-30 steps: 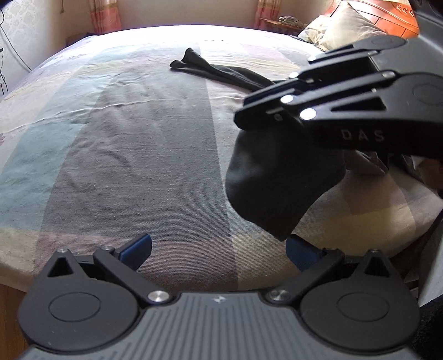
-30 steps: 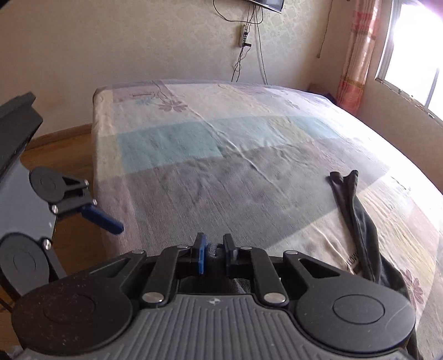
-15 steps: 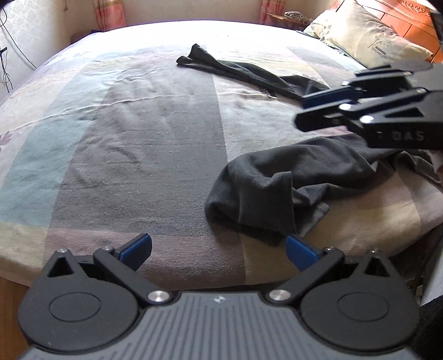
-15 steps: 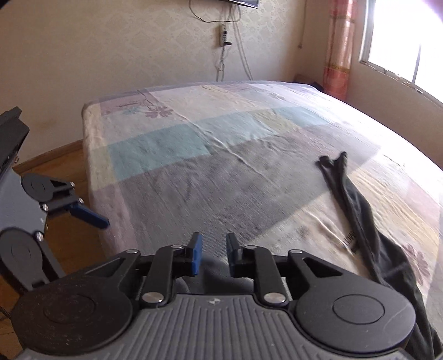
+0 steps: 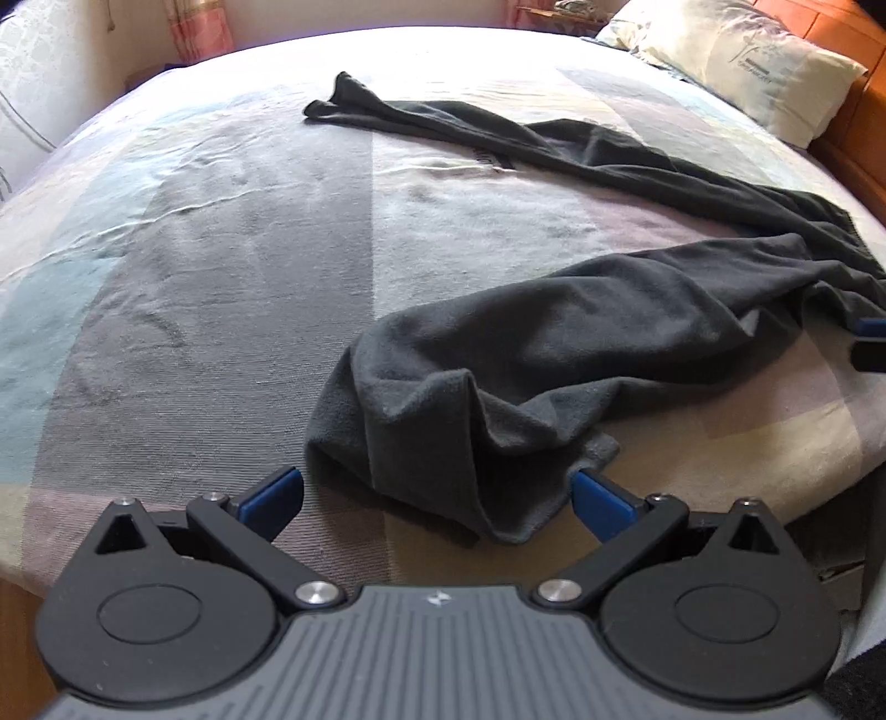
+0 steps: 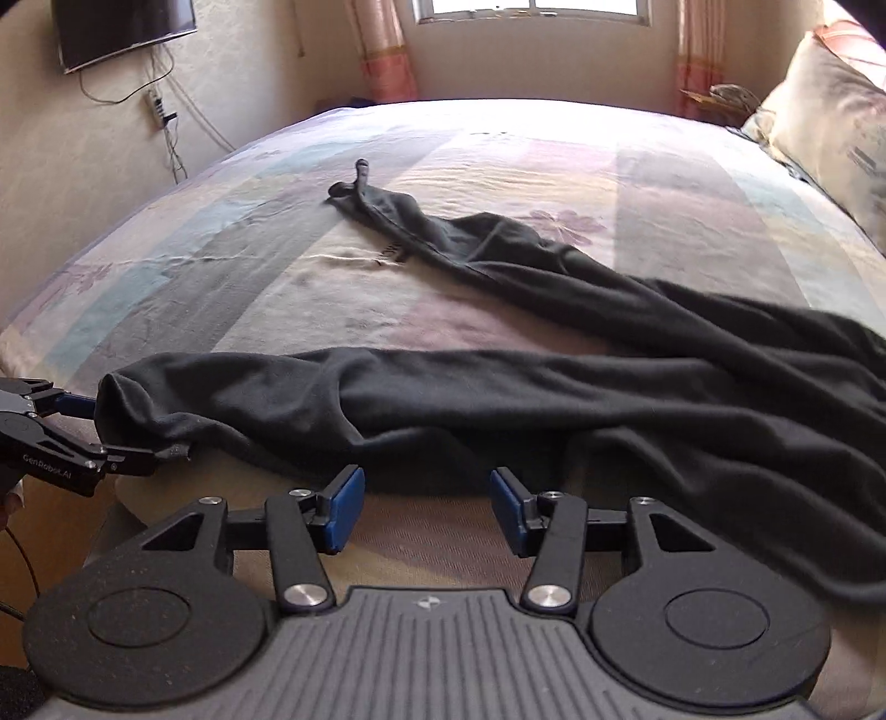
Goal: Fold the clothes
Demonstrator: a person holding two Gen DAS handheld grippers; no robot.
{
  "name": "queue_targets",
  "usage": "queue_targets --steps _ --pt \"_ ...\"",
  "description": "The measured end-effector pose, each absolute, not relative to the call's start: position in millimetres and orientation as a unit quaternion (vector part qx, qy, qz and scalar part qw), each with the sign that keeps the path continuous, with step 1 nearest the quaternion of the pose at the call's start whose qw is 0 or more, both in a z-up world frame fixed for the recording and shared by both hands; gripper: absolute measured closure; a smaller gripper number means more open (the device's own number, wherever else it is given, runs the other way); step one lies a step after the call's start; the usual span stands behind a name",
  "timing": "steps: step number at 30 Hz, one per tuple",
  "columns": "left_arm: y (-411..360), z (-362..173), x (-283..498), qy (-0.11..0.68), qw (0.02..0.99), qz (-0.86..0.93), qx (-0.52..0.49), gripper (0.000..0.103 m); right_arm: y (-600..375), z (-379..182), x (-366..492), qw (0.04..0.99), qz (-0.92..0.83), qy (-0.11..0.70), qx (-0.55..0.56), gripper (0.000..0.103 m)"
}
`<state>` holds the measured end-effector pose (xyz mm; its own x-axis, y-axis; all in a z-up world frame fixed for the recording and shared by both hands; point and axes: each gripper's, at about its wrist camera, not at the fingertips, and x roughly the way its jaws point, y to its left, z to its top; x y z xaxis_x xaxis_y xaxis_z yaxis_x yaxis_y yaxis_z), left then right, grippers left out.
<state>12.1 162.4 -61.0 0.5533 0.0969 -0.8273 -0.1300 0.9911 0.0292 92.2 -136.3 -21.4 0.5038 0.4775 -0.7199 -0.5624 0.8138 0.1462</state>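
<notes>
There is one pair of dark pants [image 5: 554, 343] lying on one big bed [image 5: 194, 249]. The pants have two legs. One leg stretches far across the bed toward the window [image 6: 531, 11]. The other leg lies near the front edge of the bed, bunched up at its end. There are two grippers. The left gripper [image 5: 437, 501] has its two blue fingers [image 5: 271, 495] wide apart, with the bunched leg end between them but not pinched. The right gripper [image 6: 426, 507] has its fingers apart too, just in front of the near leg, holding nothing. One pillow [image 5: 742, 50] sits at the head of the bed. One TV [image 6: 122, 27] hangs on the wall.
</notes>
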Motion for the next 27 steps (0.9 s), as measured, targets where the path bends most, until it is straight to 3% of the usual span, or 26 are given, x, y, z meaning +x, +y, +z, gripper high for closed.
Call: queue_targets --steps 11,16,23,27 --pt "184.5 -53.5 18.2 0.472 0.866 0.161 -0.029 0.001 -146.7 -24.9 74.7 0.870 0.304 0.379 -0.077 0.040" --pt "183.5 -77.0 35.7 0.504 0.844 0.180 0.019 0.000 -150.3 -31.0 74.0 0.867 0.308 0.387 -0.064 0.040" --pt "187.1 -67.3 37.2 0.447 0.852 0.270 0.039 0.000 -151.9 -31.6 71.9 0.868 0.310 0.383 -0.061 0.035" --pt "190.1 -70.0 39.2 0.457 0.852 0.248 0.060 0.000 -156.4 -34.2 75.9 0.867 0.307 0.390 -0.048 0.033"
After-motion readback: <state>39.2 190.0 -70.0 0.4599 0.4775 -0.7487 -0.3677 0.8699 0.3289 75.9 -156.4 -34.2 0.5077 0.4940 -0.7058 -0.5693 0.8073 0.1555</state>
